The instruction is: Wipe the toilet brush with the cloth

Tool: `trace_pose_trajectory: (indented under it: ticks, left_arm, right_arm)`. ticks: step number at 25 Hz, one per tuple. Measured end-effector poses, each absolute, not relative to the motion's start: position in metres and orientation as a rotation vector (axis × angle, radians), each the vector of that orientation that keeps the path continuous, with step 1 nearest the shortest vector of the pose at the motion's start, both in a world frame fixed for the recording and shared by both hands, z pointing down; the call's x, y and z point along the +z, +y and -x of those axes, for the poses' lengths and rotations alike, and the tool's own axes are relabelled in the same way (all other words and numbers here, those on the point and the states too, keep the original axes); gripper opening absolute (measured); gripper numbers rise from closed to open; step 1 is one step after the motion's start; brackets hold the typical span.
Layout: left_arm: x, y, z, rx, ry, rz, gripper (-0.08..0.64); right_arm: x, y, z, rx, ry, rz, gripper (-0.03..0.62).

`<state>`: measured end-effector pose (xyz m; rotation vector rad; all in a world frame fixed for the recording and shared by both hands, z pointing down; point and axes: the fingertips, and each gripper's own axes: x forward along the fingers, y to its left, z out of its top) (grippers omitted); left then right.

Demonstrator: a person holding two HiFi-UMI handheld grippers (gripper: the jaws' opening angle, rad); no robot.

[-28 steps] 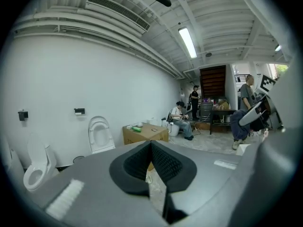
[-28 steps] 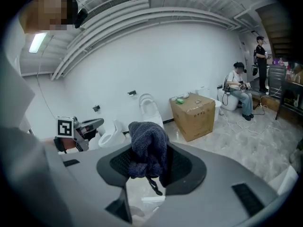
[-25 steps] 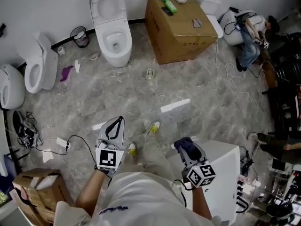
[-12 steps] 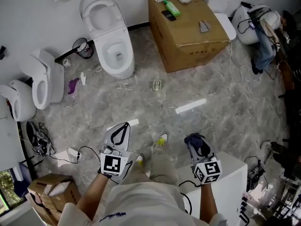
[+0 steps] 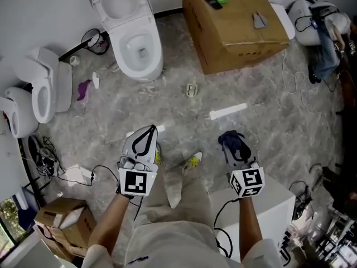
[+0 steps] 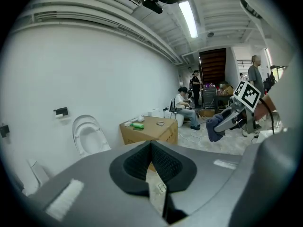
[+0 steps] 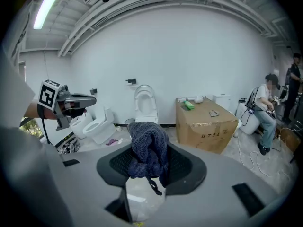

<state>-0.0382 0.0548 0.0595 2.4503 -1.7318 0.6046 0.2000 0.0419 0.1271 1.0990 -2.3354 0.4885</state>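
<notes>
Live: the left grey two-jaw gripper (image 5: 149, 132) is held with its jaws pressed together, nothing between them; a white ceramic toilet (image 5: 129, 24) is seen at its twelve o'clock; the right gripper (image 5: 230, 139) is clamped on the dark blue knitted cloth (image 7: 147, 148); a brown cardboard box (image 5: 240, 15) is seen at its twelve o'clock.

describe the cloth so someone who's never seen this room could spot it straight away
A person stands on the grey marbled floor, a gripper in each hand. The cloth is the bunched dark blue rag clamped in the right gripper. The left gripper holds nothing, and the purple scrap near the side toilet lies loose on the floor.
</notes>
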Motion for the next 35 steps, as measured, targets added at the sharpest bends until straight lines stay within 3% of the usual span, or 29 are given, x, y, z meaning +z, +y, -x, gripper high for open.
trace_pose_trajectory:
  ticks: [6,11,17,24,35]
  left_arm:
    - [0.094,0.040,0.086,0.535,-1.677,-2.496,0.002]
    - [0.153,0.006,0.101,0.473,-1.644,-2.482,0.002]
    - [0.288,-0.065,0.083,0.502,-1.667,-2.492,0.002]
    - [0.455,-0.109,0.057,0.442,-1.646,-2.542,0.002]
    - [0.593,-0.150,0.047,0.319,-1.558,-2.652,0.002]
  right_arm:
    - [0.148,0.029,-0.152,0.426,-2.264,-1.208,0.172]
    - [0.185,-0.004,-0.121,0.153,-2.217,-1.185,0.172]
    - [0.314,-0.092,-0.110,-0.249,-2.043,-1.238,0.172]
    - [0.461,-0.160,-0.136,-0.460,-1.956,-1.360,0.172]
    - [0.570,-0.219,-0.127,-0.509,-2.168,-1.241,0.172]
